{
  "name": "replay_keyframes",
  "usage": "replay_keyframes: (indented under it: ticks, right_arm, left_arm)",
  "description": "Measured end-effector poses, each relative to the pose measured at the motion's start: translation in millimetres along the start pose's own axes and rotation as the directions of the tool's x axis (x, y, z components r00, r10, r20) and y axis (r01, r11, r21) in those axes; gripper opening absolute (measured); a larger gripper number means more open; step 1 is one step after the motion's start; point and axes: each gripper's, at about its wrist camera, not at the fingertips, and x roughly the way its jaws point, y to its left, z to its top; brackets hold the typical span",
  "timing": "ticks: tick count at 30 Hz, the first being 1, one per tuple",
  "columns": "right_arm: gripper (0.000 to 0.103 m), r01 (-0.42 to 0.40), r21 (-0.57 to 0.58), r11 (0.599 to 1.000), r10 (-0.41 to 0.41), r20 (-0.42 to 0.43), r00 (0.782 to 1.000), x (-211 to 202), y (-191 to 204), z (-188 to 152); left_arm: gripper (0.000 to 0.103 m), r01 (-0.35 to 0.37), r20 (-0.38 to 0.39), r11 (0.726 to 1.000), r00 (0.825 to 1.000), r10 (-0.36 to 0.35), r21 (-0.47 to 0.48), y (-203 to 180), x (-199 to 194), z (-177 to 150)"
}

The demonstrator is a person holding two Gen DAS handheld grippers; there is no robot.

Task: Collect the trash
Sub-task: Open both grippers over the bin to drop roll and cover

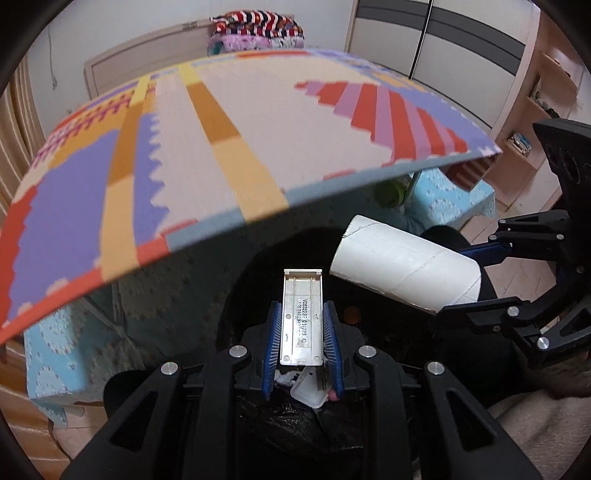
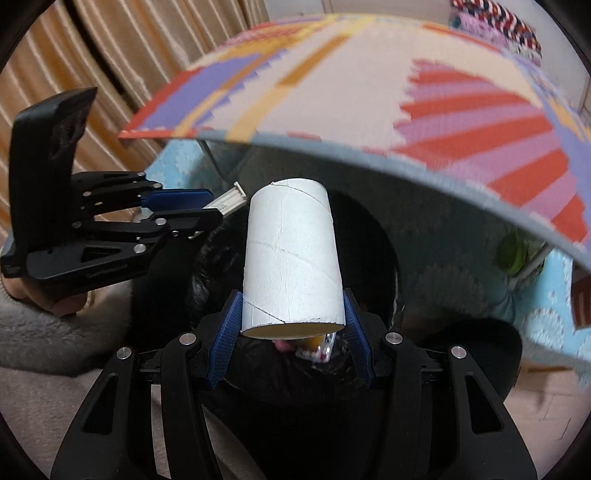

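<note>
A patterned mat (image 1: 258,122) covers the table, folded blankets (image 1: 258,31) behind.

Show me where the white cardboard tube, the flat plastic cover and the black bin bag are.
White cardboard tube (image 2: 291,258): right wrist view, mid side wall.
Flat plastic cover (image 1: 302,317): left wrist view, its label.
Black bin bag (image 1: 295,421): left wrist view, crinkled liner.

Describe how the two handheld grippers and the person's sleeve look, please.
Both the left gripper and the right gripper have black plastic linkage arms with silver round bolts and ribbed blue finger pads. The sleeve by the left one is grey and fuzzy.
</note>
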Motion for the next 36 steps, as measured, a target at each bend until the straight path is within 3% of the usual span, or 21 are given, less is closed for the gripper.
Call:
replay_keyframes:
  ticks: [18, 36]
  right_arm:
    - [0.053, 0.029, 0.069, 0.997, -0.017, -0.173, 0.985, 76, -17, -1]
    - [0.055, 0.066, 0.084, 0.994, -0.048, -0.2, 0.979, 99, -22, 3]
  left_arm:
    - [0.022, 0.04, -0.191, 0.999, 0.981, -0.045, -0.032, -6, 81, -21]
    - [0.022, 0.028, -0.242, 0.997, 0.969, -0.045, -0.072, 2, 99, -26]
